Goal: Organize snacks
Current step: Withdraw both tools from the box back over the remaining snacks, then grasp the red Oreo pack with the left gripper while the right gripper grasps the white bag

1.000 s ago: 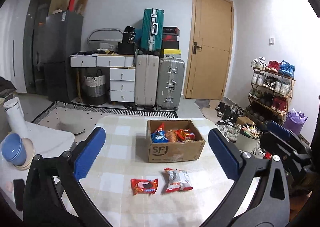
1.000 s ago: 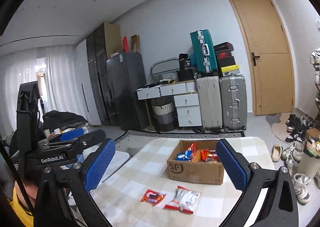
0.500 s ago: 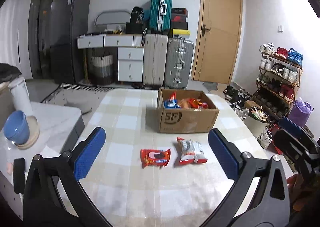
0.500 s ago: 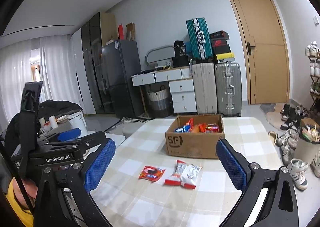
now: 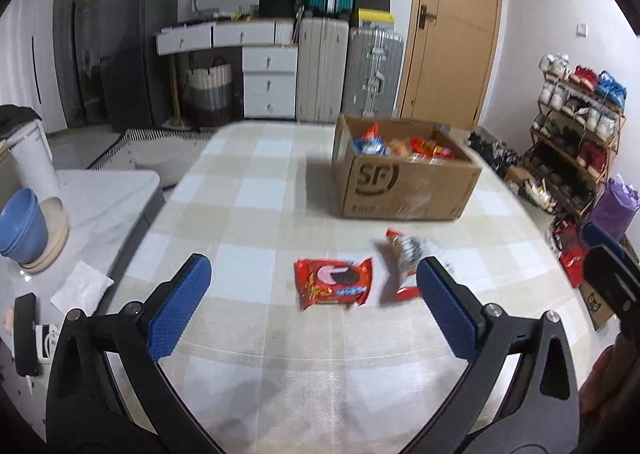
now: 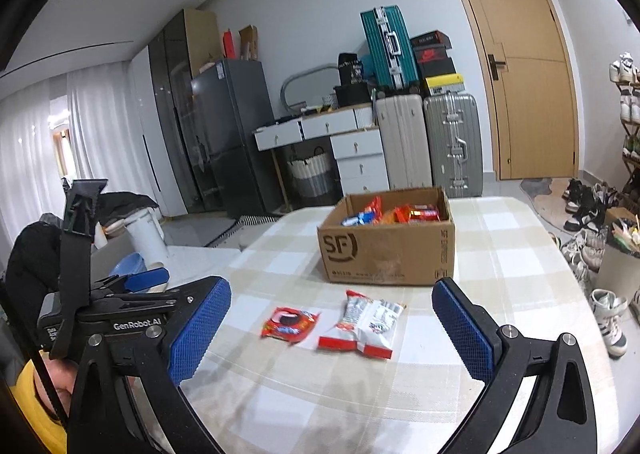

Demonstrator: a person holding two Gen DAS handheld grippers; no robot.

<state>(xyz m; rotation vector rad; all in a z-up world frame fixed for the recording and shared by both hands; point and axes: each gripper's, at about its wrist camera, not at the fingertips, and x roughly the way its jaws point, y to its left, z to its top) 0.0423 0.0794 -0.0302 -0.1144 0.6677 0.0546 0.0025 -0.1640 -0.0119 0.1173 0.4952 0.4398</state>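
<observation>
**Cardboard box part filled, two snack packets loose on the table**

Cardboard is the material of the open box (image 5: 404, 182) marked "SF", which is seen at about 1 o'clock from the left gripper (image 5: 312, 302) and at 12 o'clock from the right gripper (image 6: 332, 326). Several snack packs are held inside it, in red, orange and blue wrappers. The box is set on a table (image 5: 256, 190) covered with a beige and white checked cloth.

Two packets are laid flat on the cloth in front of the box, apart from it and just beside each other. A red cookie packet (image 5: 334, 284) is seen at 12 o'clock between the left gripper's blue pads. A white and red packet (image 6: 366, 320) is placed at its 3 o'clock side, and is blurred in the left wrist view.

Both grippers are held above the near part of the table with jaws spread wide, and nothing is gripped by either.
</observation>
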